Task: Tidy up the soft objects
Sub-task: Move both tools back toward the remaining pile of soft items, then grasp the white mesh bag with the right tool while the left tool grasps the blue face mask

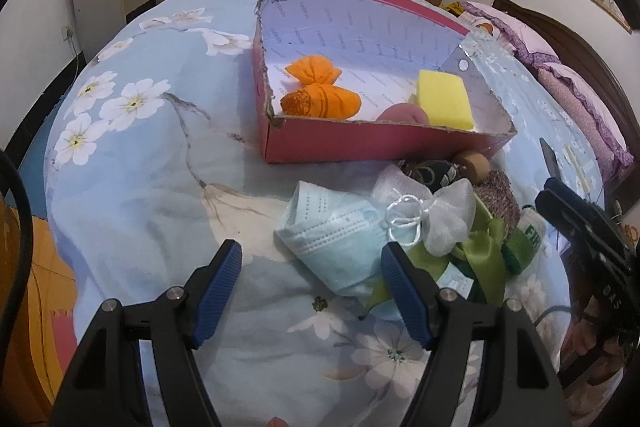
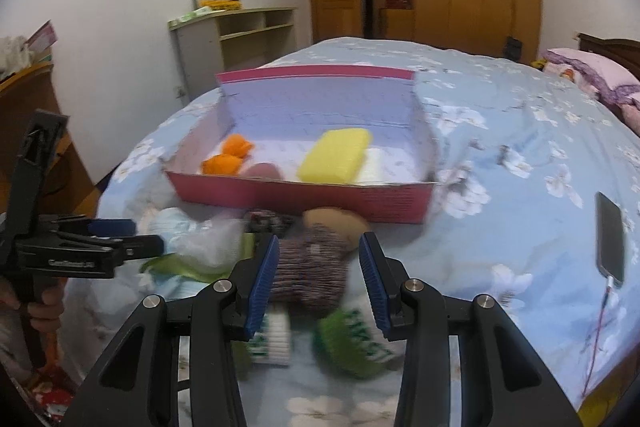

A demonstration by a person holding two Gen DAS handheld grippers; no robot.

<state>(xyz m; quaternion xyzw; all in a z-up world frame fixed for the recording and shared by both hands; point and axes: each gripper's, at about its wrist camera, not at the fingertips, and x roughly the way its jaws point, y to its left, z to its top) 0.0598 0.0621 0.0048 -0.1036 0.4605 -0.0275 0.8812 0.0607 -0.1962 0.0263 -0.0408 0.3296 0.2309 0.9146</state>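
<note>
right fingers [image 2: 318, 275] stood apart, holding nothing, a knitted pouch [image 2: 310, 275] lying between them but untouched by either pad as far as the blur allowed; its long axis ran away from the camera toward the box [image 2: 304, 197]. left fingers [image 1: 310, 291] were spread wide and empty, a face mask [image 1: 334, 239] just ahead and to their right, its edge by the right-hand pad. the remaining pile lay on the bed [image 1: 152, 163] before the box, which already held an orange cloth [image 1: 318, 93] and yellow sponge [image 1: 444, 99]. the right hand seemed nearer a grasp.
</note>
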